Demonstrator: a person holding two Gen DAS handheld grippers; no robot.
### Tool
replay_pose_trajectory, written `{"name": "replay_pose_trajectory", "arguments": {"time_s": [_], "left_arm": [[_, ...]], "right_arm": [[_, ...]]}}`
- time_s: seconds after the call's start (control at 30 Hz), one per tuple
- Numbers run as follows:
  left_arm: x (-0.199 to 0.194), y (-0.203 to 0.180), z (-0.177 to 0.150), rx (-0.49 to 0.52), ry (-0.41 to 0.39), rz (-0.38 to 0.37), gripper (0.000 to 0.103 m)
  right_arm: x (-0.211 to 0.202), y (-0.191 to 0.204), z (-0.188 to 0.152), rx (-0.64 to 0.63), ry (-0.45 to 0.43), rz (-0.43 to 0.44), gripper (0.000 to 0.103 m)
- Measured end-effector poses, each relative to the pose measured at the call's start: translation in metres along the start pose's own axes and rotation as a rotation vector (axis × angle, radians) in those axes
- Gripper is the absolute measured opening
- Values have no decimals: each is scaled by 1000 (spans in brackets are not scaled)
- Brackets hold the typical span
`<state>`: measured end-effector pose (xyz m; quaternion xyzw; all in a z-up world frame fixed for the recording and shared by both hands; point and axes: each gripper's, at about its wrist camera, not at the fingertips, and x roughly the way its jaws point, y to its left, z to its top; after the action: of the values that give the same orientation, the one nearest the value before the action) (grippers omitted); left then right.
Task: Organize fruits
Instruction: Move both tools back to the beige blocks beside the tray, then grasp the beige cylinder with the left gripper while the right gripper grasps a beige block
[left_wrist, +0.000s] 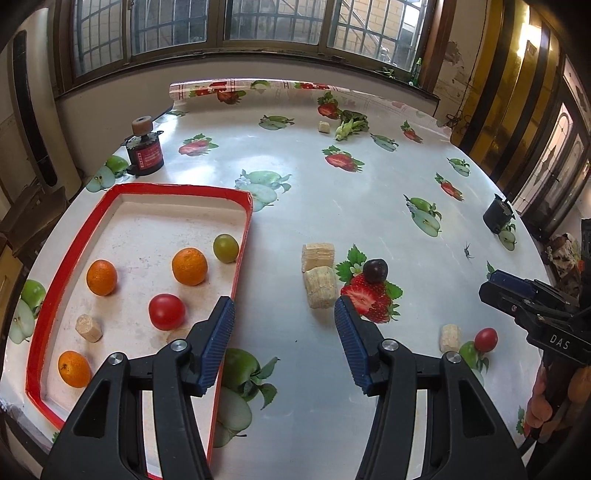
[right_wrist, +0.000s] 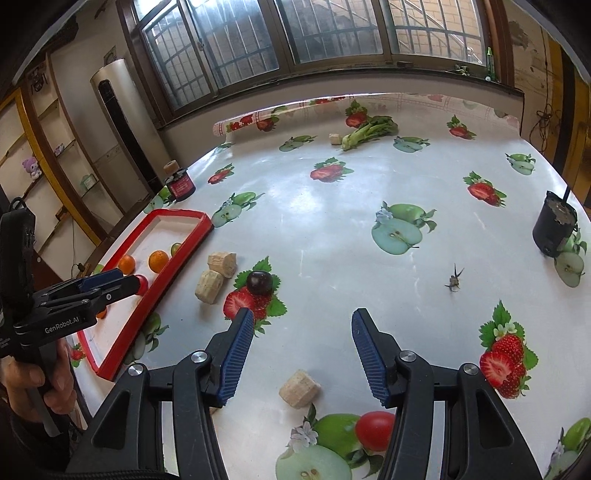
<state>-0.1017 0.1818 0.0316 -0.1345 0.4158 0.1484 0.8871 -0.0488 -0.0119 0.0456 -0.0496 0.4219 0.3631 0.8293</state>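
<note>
A red-rimmed white tray at the left holds three oranges, a red tomato, a green fruit and a beige chunk. A dark plum lies on the tablecloth right of the tray. A second red tomato lies near the front. My left gripper is open and empty, over the tray's right edge. My right gripper is open and empty, hovering just above the second tomato.
Beige chunks lie between tray and plum; another lies by the second tomato. A leafy vegetable, a red-labelled black motor and a black pot stand on the fruit-print tablecloth. A small stem lies mid-table.
</note>
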Motion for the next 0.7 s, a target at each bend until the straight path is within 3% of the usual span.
{"name": "replay_pose_trajectory", "arguments": {"time_s": [0.33,0.7], "left_arm": [[15,-11,-3,4,35,-23,55],[58,-28,7,27,102,-23,55]], "right_arm": [[5,-1,-21,-2,35,14,57],[31,7,-43,-56,111,6,57]]}}
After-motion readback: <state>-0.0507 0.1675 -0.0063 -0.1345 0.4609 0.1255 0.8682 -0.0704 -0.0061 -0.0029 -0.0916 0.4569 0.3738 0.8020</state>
